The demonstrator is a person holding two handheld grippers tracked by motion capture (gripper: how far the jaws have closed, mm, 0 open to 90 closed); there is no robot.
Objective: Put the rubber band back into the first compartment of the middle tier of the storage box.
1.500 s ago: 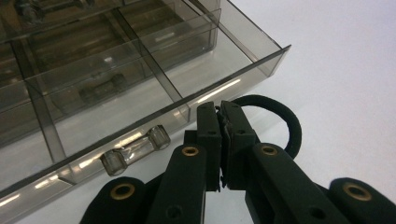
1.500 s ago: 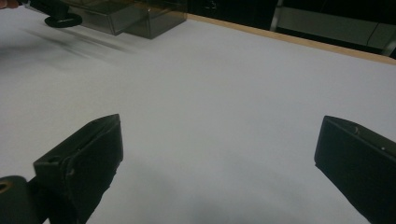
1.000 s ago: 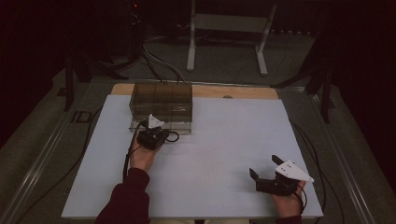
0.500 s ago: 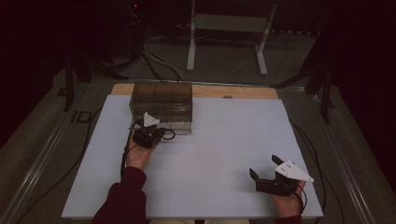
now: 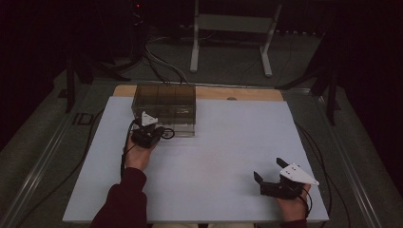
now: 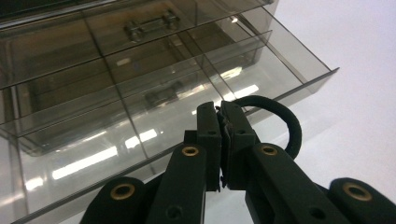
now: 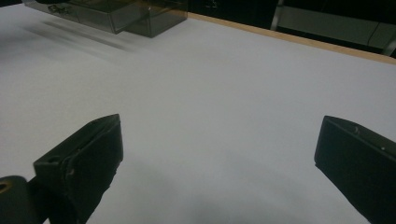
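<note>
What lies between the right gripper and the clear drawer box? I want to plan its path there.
Bare white table separates the right gripper from the drawer box; the high view and right gripper view show nothing there.

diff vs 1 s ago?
The left tongs, shut on a black ring, shifted slightly left along the front of the smoky plastic drawer box, which has a drawer open. The right tongs stayed open near the table's front right.

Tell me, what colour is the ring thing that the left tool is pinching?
Black. The ring shows best in the left gripper view, clamped in the left tool.
</note>
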